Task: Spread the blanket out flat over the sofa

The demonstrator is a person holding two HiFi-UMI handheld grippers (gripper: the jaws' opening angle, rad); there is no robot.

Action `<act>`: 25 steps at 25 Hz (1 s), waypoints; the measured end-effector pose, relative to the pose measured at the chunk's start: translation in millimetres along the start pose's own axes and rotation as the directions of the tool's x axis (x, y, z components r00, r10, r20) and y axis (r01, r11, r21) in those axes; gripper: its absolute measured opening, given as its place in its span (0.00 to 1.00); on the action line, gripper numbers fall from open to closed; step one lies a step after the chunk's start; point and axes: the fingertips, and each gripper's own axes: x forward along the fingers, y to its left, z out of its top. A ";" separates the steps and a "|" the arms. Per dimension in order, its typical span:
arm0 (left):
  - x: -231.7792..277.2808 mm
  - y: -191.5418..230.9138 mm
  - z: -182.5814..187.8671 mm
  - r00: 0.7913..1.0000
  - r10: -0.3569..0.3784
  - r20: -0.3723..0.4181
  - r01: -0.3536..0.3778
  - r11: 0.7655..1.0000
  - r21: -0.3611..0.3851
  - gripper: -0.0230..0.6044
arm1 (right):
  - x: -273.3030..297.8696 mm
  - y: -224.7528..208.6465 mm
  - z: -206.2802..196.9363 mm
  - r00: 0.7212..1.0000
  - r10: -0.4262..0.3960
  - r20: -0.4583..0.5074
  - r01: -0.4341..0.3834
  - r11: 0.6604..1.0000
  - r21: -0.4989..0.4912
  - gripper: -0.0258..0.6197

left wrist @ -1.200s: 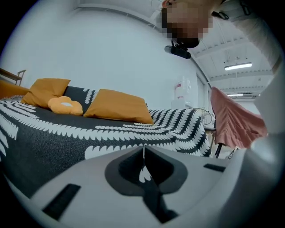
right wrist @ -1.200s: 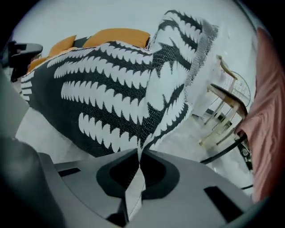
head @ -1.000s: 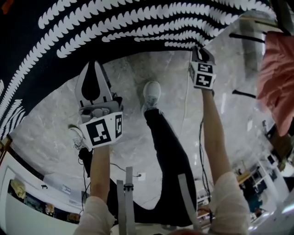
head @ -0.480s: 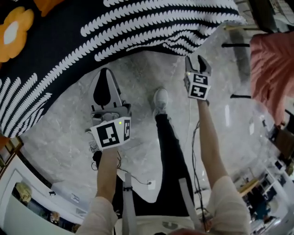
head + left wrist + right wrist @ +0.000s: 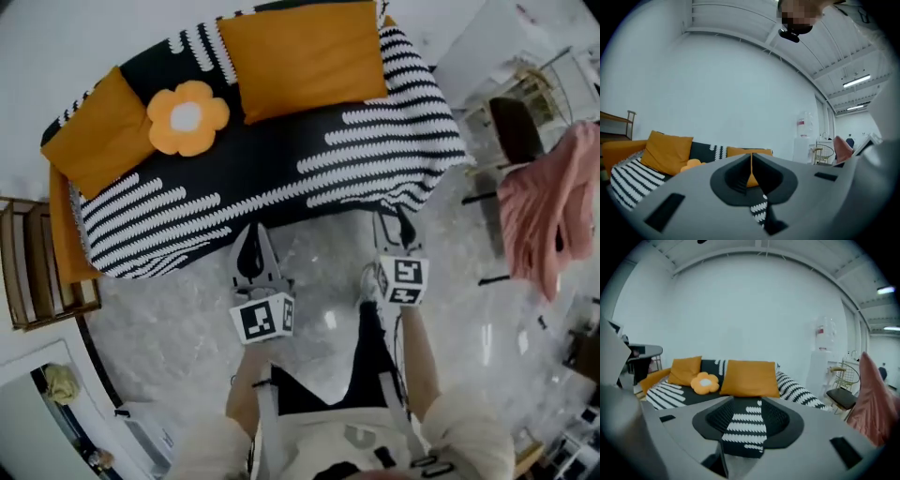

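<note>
At twelve o'clock in the head view, a soft black blanket with white stripes is lying over the orange sofa, under orange cushions. It is likely light and floppy, best pinched at its hem. Toward six o'clock, the left gripper is holding its jaws together, empty; the right gripper has just been opening its jaws, nothing between.
</note>
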 end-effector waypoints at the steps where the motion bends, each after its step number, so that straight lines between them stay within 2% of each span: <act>1: -12.8 10.0 20.3 1.000 0.019 0.005 -0.019 1.000 -0.001 0.06 | -15.0 20.7 27.2 0.999 0.023 0.032 -0.023 1.000 0.005 0.31; 4: -43.4 37.0 70.5 0.998 0.064 0.014 -0.063 0.998 -0.009 0.06 | -48.9 82.2 95.9 0.989 0.112 0.100 -0.112 0.994 -0.003 0.31; 8: -90.0 60.7 119.0 0.995 0.095 0.029 -0.093 0.994 -0.049 0.06 | -96.6 156.3 157.7 0.961 0.216 0.171 -0.212 0.976 -0.042 0.31; 13: -143.9 85.8 159.8 0.990 0.121 0.079 -0.122 0.993 0.009 0.06 | -146.8 227.2 207.0 0.914 0.314 0.258 -0.316 0.948 -0.037 0.31; 15: -159.7 96.9 168.7 0.985 0.149 0.083 -0.149 0.989 -0.004 0.06 | -163.4 250.1 221.6 0.894 0.340 0.291 -0.341 0.939 -0.049 0.30; 18: -175.6 110.3 179.7 0.982 0.172 0.078 -0.171 0.985 -0.017 0.06 | -181.8 276.4 239.5 0.867 0.357 0.347 -0.364 0.930 -0.048 0.26; 20: -178.8 107.1 187.9 0.982 0.164 0.097 -0.165 0.986 0.003 0.06 | -189.9 279.1 246.4 0.863 0.340 0.373 -0.348 0.936 -0.050 0.15; 22: -181.9 100.2 193.9 0.981 0.153 0.119 -0.156 0.987 0.021 0.06 | -198.1 277.1 247.2 0.863 0.325 0.387 -0.323 0.944 -0.072 0.08; 25: -187.7 101.2 201.0 0.979 0.150 0.141 -0.155 0.987 0.027 0.06 | -205.7 282.5 246.9 0.855 0.332 0.398 -0.325 0.942 -0.087 0.05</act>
